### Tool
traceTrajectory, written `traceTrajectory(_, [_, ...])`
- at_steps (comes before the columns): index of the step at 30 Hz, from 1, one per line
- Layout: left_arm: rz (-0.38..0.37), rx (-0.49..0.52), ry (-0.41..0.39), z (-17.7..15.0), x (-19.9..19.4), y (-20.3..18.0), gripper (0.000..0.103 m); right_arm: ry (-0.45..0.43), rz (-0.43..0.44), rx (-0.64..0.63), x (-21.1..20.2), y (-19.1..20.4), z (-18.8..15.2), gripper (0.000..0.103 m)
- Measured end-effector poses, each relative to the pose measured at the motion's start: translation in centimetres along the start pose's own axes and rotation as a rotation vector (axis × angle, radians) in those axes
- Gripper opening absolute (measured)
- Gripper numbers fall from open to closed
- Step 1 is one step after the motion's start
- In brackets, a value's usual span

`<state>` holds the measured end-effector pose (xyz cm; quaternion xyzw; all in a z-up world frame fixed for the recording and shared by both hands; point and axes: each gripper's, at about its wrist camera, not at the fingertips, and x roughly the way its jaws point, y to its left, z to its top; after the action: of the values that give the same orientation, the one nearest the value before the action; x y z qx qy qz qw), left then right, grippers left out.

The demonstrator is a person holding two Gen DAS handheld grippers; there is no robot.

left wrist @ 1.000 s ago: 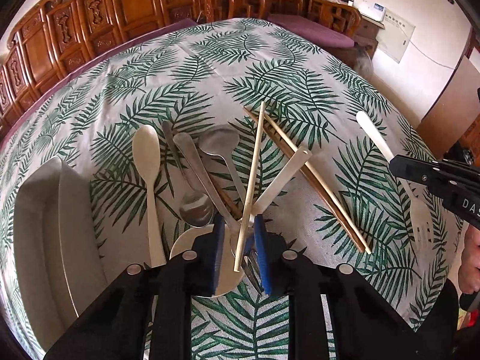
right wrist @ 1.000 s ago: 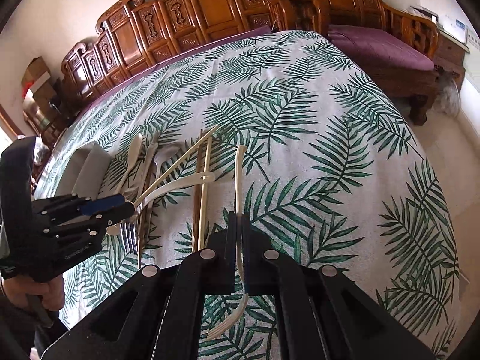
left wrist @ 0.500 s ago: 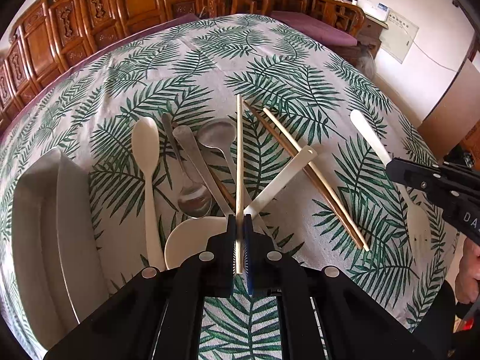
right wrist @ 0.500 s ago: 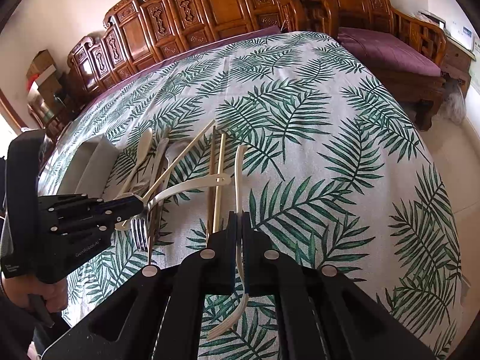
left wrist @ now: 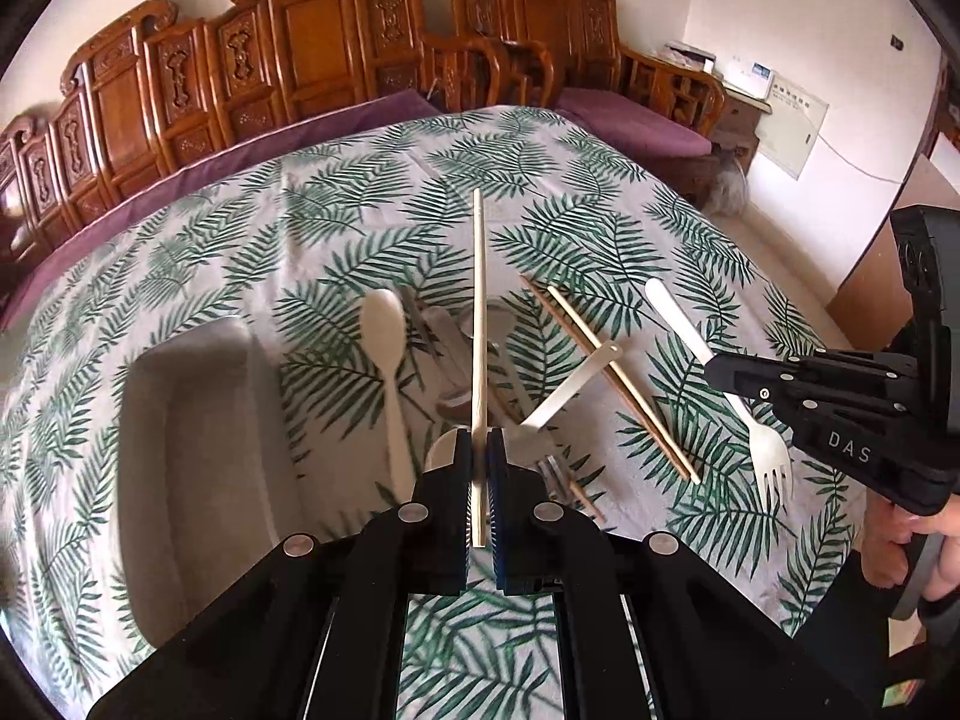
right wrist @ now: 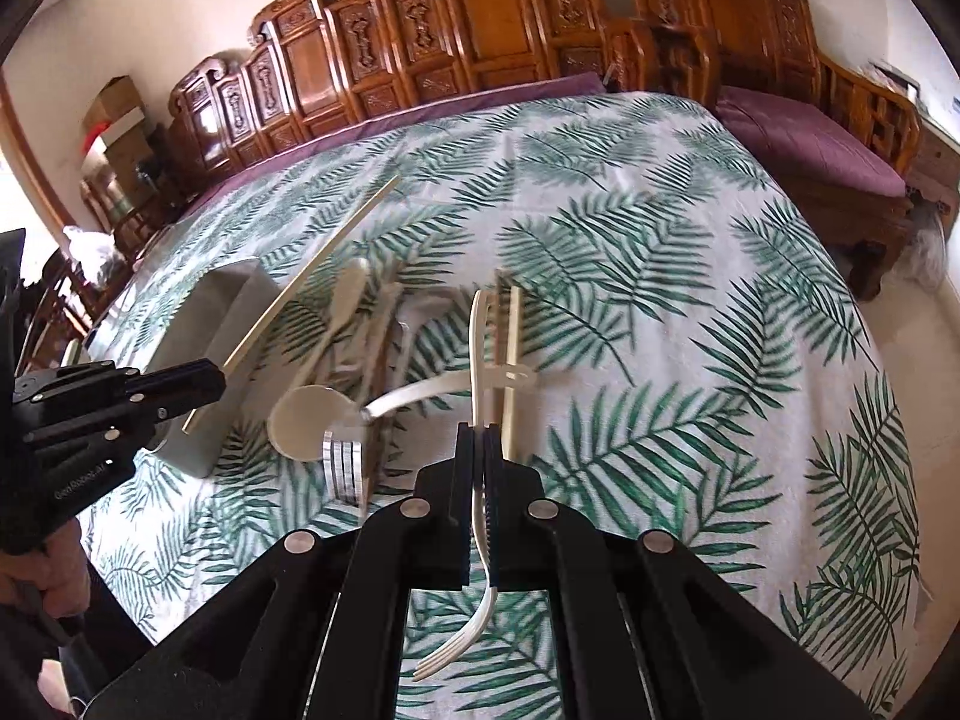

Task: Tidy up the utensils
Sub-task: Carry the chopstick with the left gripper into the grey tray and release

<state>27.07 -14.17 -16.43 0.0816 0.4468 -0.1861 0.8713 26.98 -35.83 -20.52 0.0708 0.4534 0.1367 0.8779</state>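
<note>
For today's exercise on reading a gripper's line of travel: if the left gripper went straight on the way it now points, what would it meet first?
Probably the metal spoon in the utensil pile just ahead. The left gripper, shut on a pale chopstick, looks lifted above the tablecloth, so depth is unclear; it might pass over the pile.

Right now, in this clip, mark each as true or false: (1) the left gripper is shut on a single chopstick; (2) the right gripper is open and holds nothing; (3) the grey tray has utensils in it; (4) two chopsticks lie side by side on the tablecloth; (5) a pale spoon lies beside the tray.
1. True. The left gripper is shut on a chopstick, lifted above the pile.
2. False. The right gripper is shut on a pale fork.
3. False. No utensils show in the visible part of the tray.
4. True. The pair of chopsticks lies on the tablecloth.
5. True. The spoon lies on the cloth next to the tray.
</note>
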Motion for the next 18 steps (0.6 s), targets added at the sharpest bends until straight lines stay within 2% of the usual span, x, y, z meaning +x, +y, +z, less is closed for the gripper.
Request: traceTrajectory(18, [0.088, -0.137, -0.007, -4.4, -3.0, 10.3, 0.004, -0.005, 0.071, -0.129, 1.3, 10.6, 2.3, 0.004])
